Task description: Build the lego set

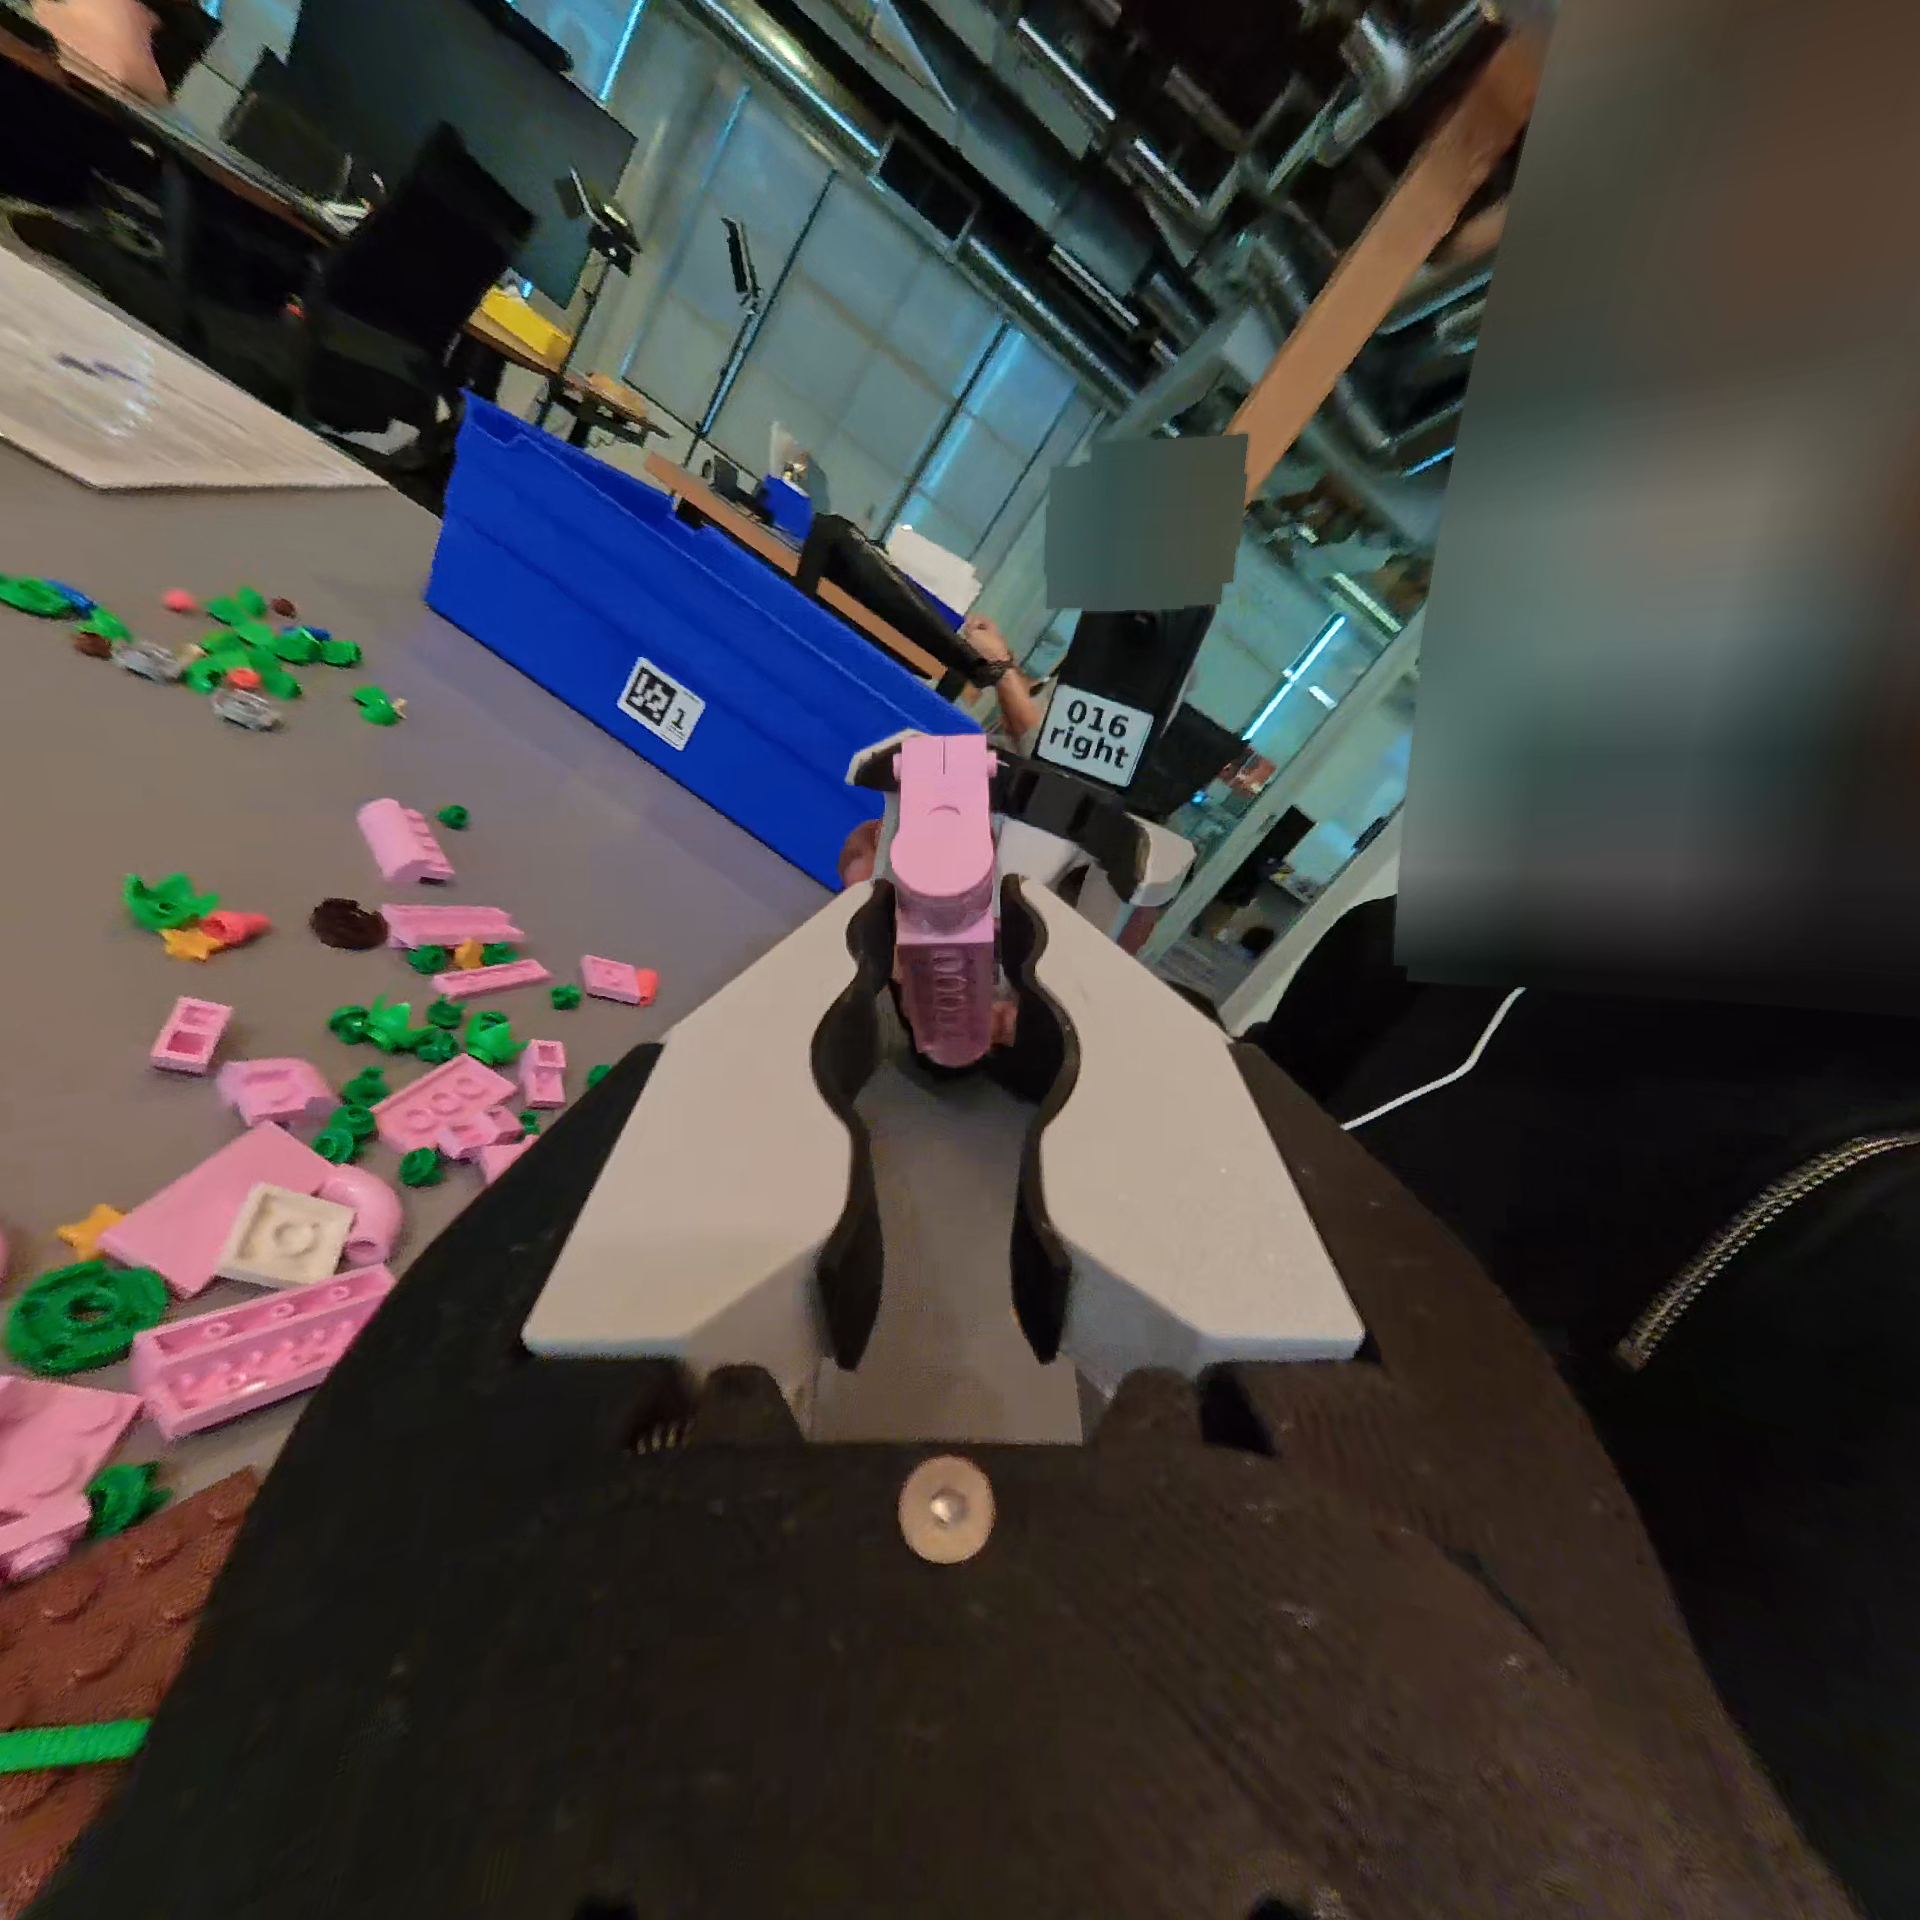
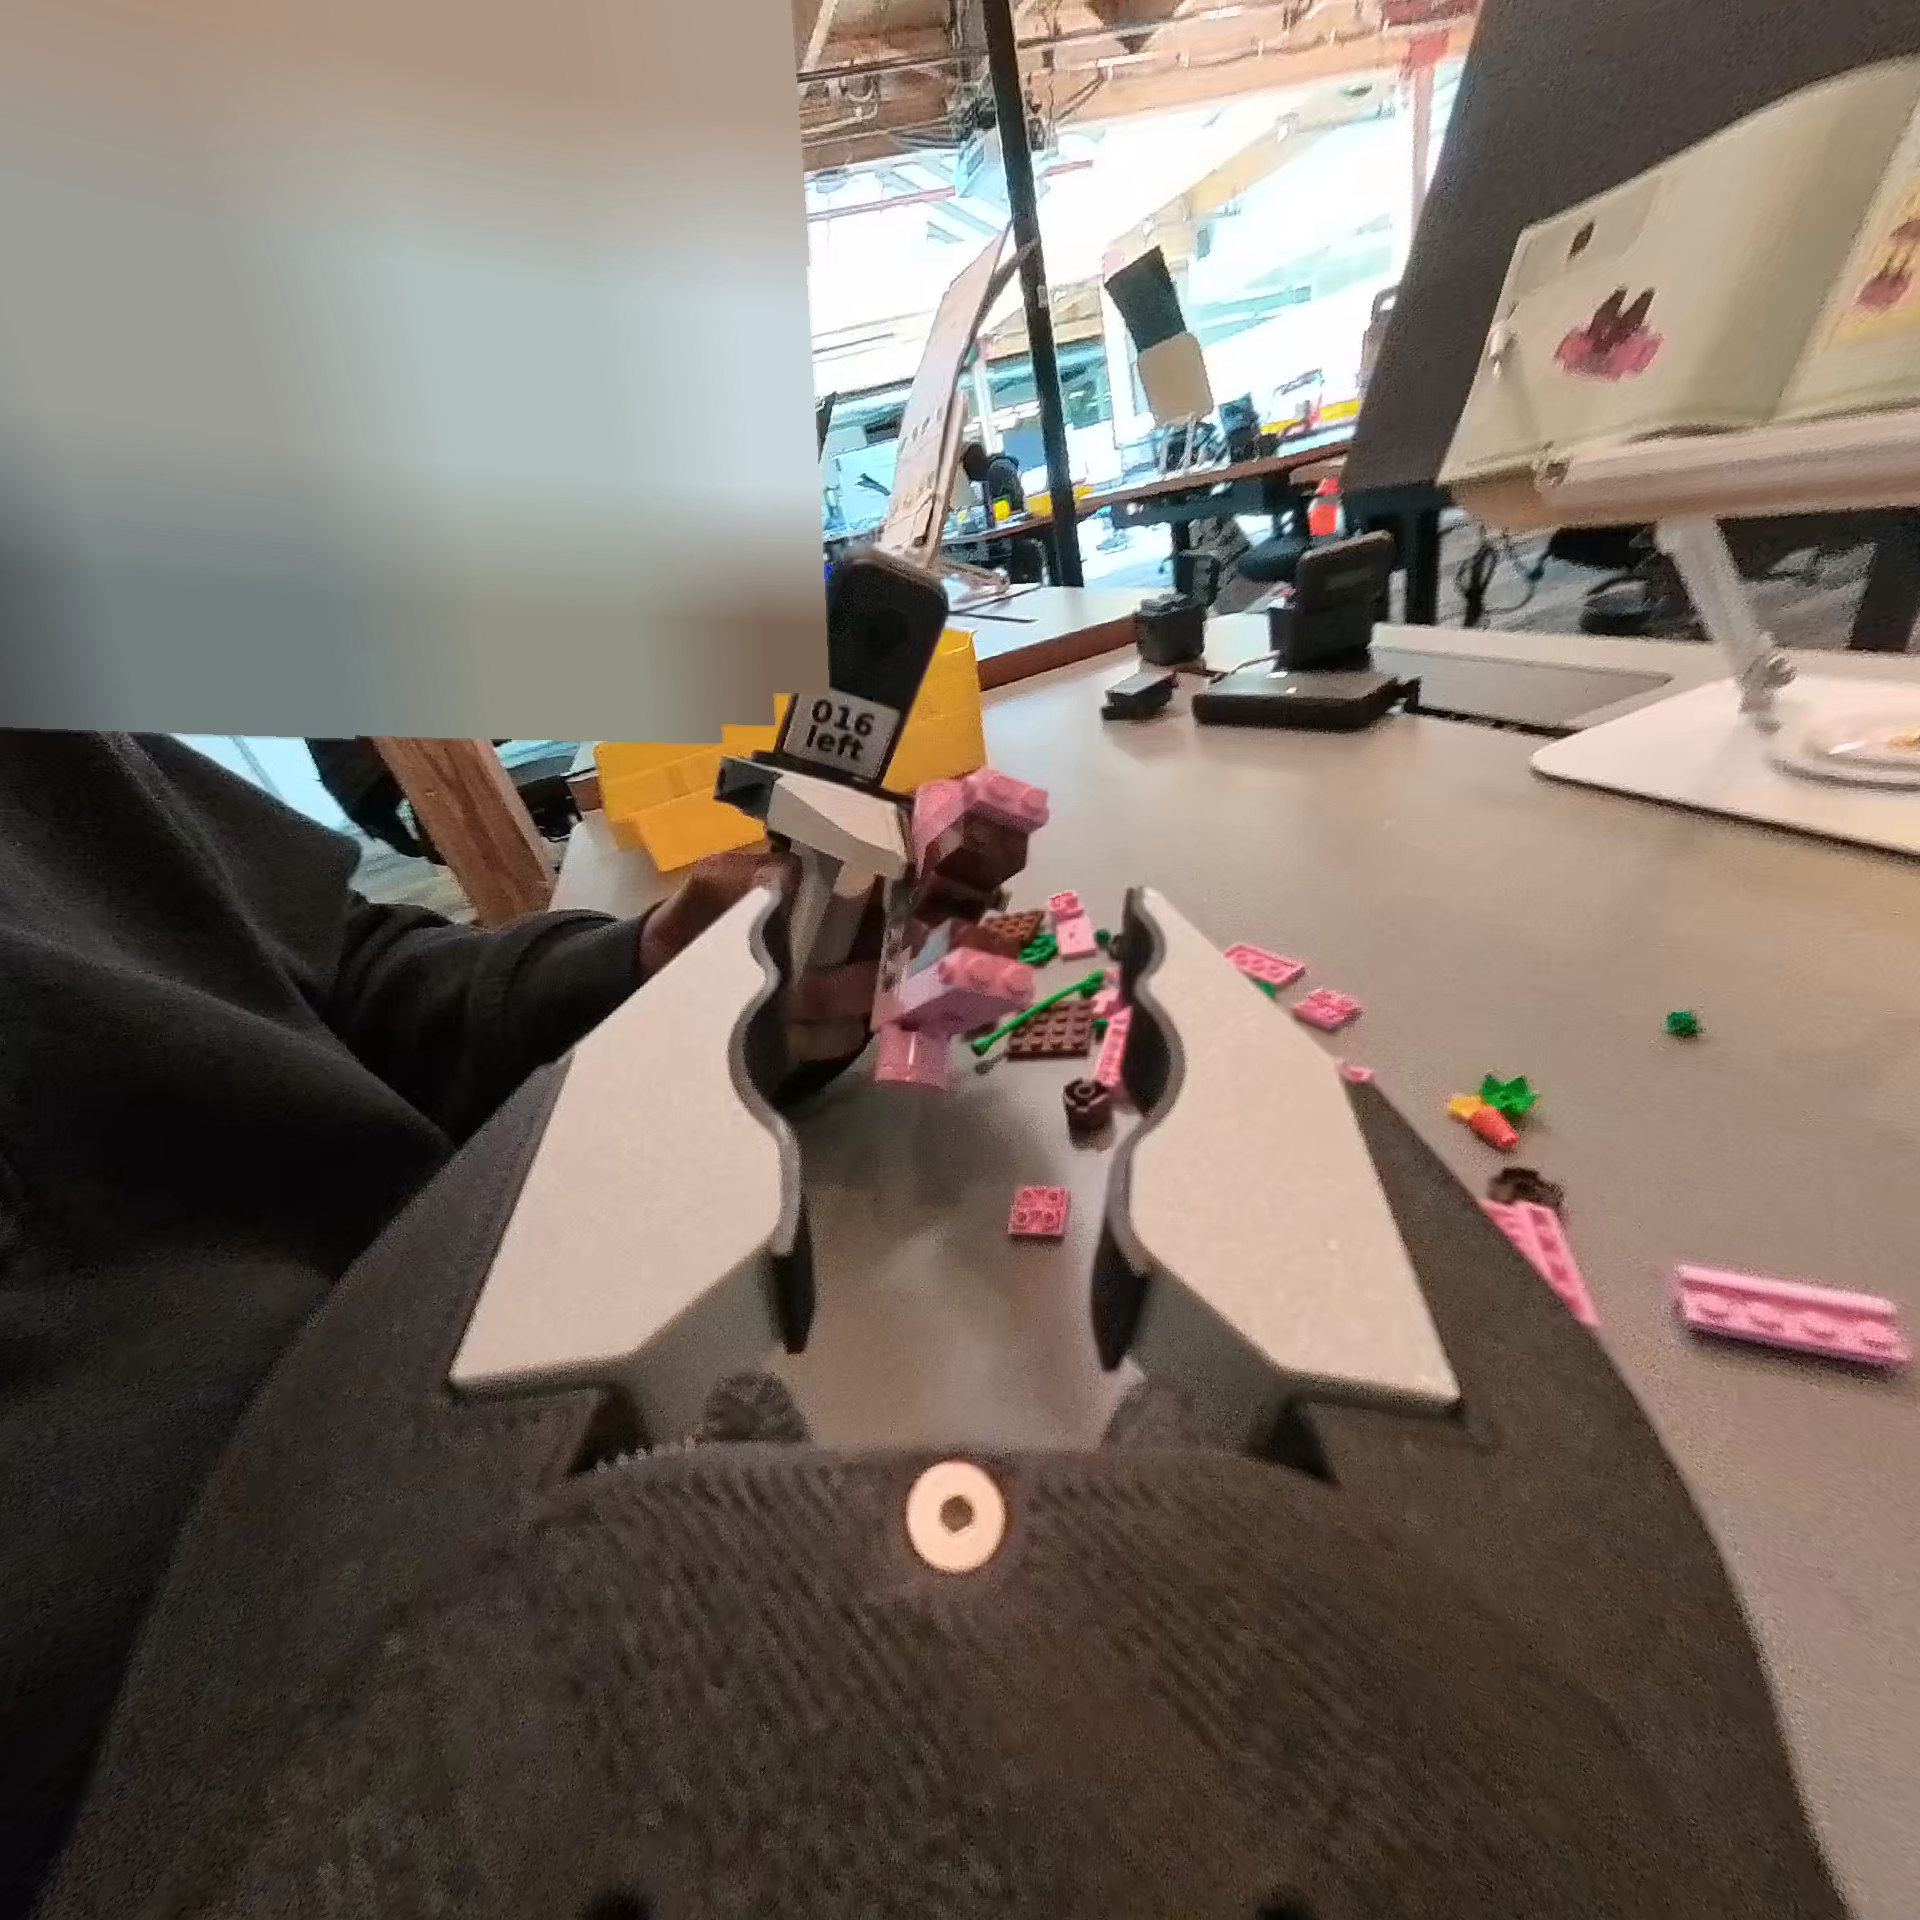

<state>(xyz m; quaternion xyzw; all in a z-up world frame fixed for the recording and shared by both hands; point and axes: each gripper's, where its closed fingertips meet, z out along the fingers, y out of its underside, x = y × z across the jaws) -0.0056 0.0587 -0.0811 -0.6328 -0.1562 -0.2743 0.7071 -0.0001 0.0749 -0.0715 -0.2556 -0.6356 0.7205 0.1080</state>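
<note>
Pink-and-brown lego build (image 2: 961, 914), blue bin (image 1: 665, 623)

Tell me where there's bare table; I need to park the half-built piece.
Bare table lies between the blue bin and the pink bricks, and right of the green stud. Crowded: the loose brick piles.

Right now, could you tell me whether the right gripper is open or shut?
Open. In its own view the right gripper has a wide gap between its fingers, showing table and loose bricks, and it grips nothing.
</note>
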